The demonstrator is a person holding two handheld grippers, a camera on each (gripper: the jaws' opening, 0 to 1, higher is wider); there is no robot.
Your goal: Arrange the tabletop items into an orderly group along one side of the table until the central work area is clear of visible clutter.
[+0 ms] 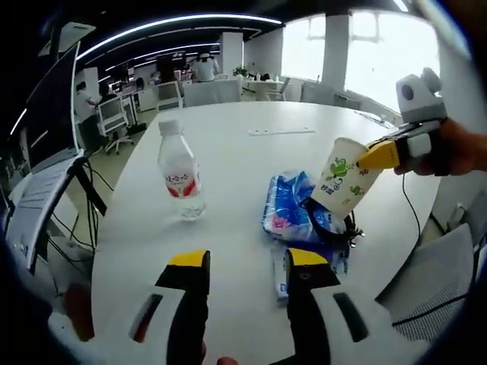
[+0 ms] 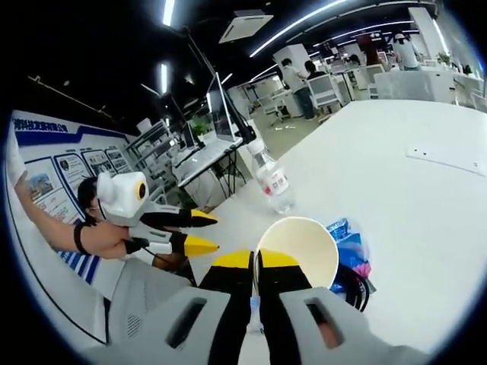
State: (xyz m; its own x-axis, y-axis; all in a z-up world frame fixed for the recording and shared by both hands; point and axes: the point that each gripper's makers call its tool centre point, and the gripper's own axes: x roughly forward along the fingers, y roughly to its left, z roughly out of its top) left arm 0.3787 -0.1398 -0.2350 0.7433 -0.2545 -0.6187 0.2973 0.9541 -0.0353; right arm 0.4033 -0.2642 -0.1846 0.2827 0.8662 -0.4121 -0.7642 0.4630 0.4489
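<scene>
**Paper cup up in the air, bottle & tissue packs waiting**

Left gripper view: the left gripper [image 1: 247, 266], black w/ yellow tips, sits low over the near edge of the big white round-ended table [image 1: 228, 152]. Its jaws stand apart w/ nothing between them. Ahead, a small clear plastic water bottle w/ white cap & red-pink label [image 1: 179, 171] stands upright, left of centre. To its right lies a blue-and-pink soft plastic pack of tissues [image 1: 289, 205], w/ a smaller blue-white flat pack [image 1: 283, 277] just beside it, nearer the jaws. A black cord [image 1: 351, 228] curls at the packs' right edge. Above them hangs a white paper cup w/ green print [image 1: 344, 179], tilted, rim pinched by the right gripper [image 1: 378, 156] coming in from the right.

Right gripper view: right gripper [image 2: 256, 262] is closed over the cup's rim [image 2: 297, 247], one jaw inside, one outside, as far as I can tell; cup mouth faces the camera & looks empty. Bottle [image 2: 272, 179] stands beyond, tissue pack [image 2: 346, 243] partly hidden behind the cup. Left gripper [image 2: 199, 232] hovers to the left, jaws parted.

Handling, my guess: cup is v. light & thin-walled, crushes easily, so a rim pinch needs a gentle squeeze. Bottle looks part-full at least, so heavier, smooth & round; best taken mid-body at the label, kept upright. Tissue packs are soft & slippery film; grab across the short side, expect sag.
</scene>
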